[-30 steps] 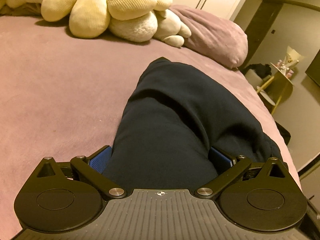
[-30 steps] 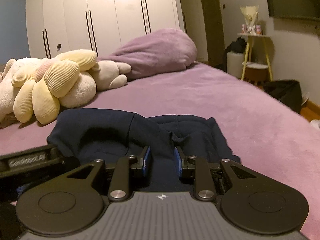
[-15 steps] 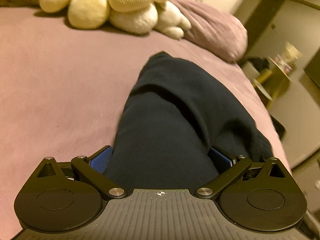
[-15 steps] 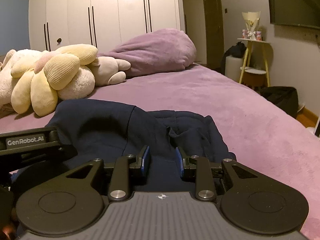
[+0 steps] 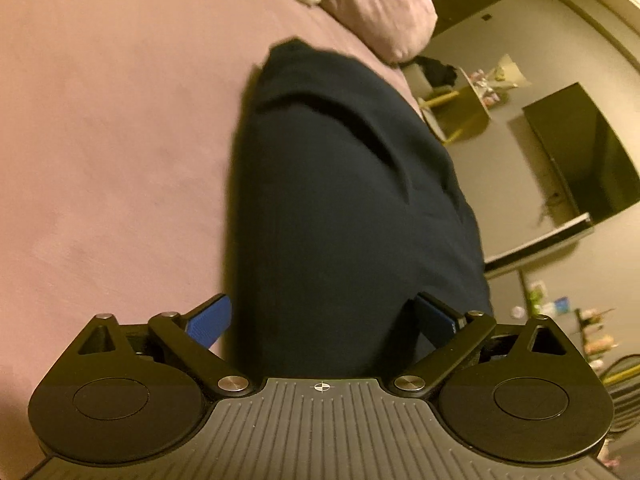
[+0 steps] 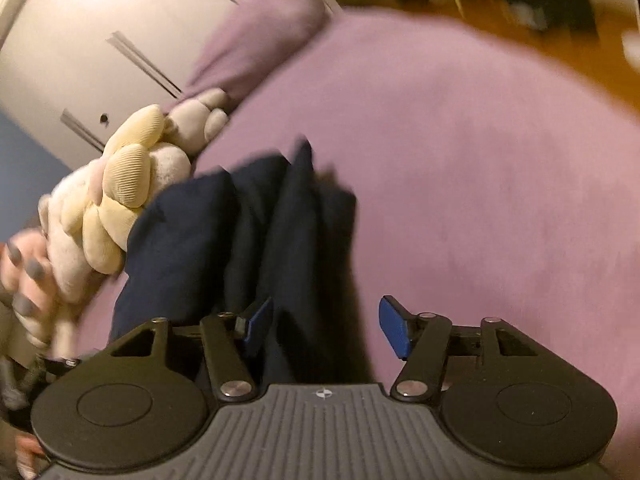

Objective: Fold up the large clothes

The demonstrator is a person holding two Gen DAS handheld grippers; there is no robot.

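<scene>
A dark navy garment (image 5: 340, 184) lies folded lengthwise on the purple bed (image 5: 112, 140). My left gripper (image 5: 324, 320) is open, its blue pads (image 5: 210, 320) wide apart on either side of the garment's near end. In the right wrist view the same garment (image 6: 248, 232) lies bunched in folds on the bed (image 6: 460, 160). My right gripper (image 6: 326, 324) is open, with the garment's near edge lying between its blue pads (image 6: 394, 330). Both views are tilted and blurred.
Cream plush toys (image 6: 124, 184) and a purple pillow (image 6: 256, 40) lie at the head of the bed. A hand with grey nails (image 6: 24, 280) shows at the left. A yellow side table (image 5: 460, 108) and a dark TV (image 5: 580, 152) stand beyond the bed's right edge.
My right gripper has opened from shut on the garment and tilted sharply, rising above the bed. My left gripper stays open around the garment and has tipped and turned to the right.
</scene>
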